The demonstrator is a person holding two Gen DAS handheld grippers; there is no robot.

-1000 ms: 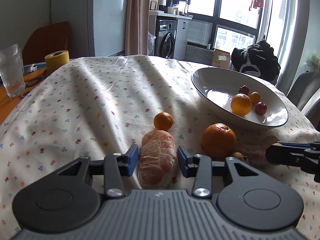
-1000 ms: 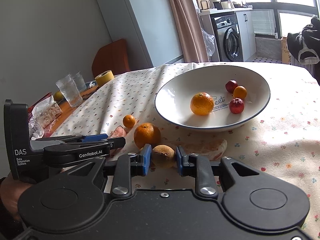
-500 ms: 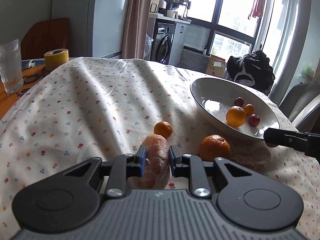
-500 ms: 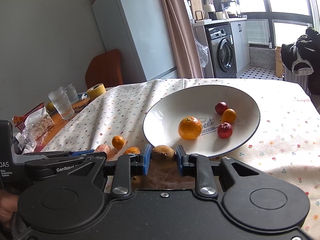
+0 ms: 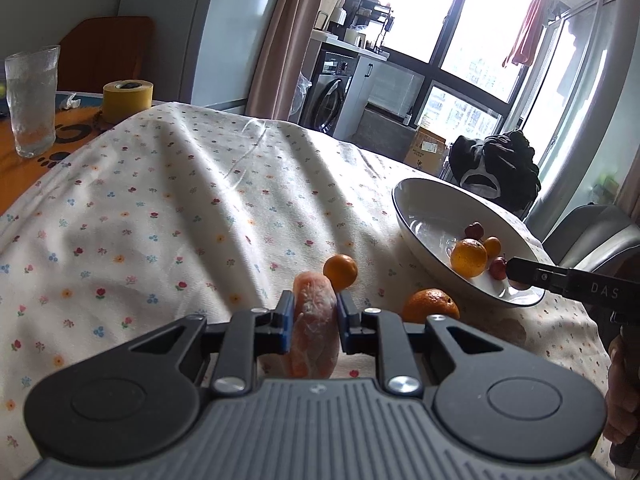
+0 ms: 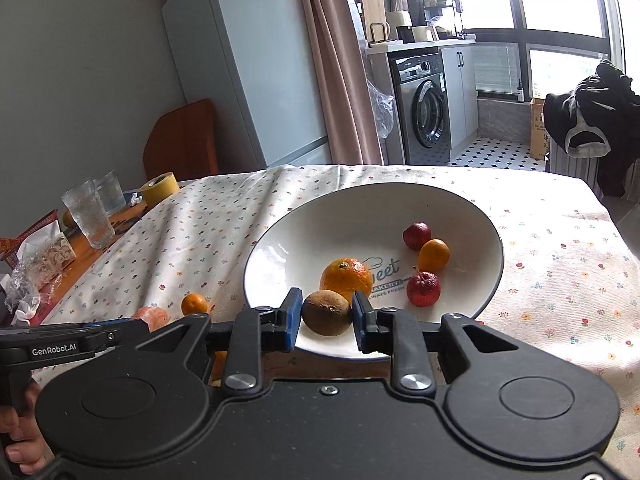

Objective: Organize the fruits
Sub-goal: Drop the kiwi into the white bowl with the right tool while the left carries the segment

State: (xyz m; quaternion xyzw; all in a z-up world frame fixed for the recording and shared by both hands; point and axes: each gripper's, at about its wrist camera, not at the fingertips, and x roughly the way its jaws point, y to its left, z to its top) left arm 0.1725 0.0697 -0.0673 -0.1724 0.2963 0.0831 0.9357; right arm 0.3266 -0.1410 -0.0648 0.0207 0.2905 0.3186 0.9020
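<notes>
Blue-padded right hand-held gripper [image 6: 327, 317] pinches brown fruit [image 6: 326, 312] over bowl [image 6: 490, 252].

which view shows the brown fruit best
The right wrist view: the brown fruit sits whole between the right claw pads over the bowl. The left wrist view shows only a sliver at that claw's tip.

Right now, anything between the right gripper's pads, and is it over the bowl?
Yes. In the right wrist view a brown kiwi sits between the right gripper pads, held over the near rim of the white bowl, just in front of the big orange.
</notes>
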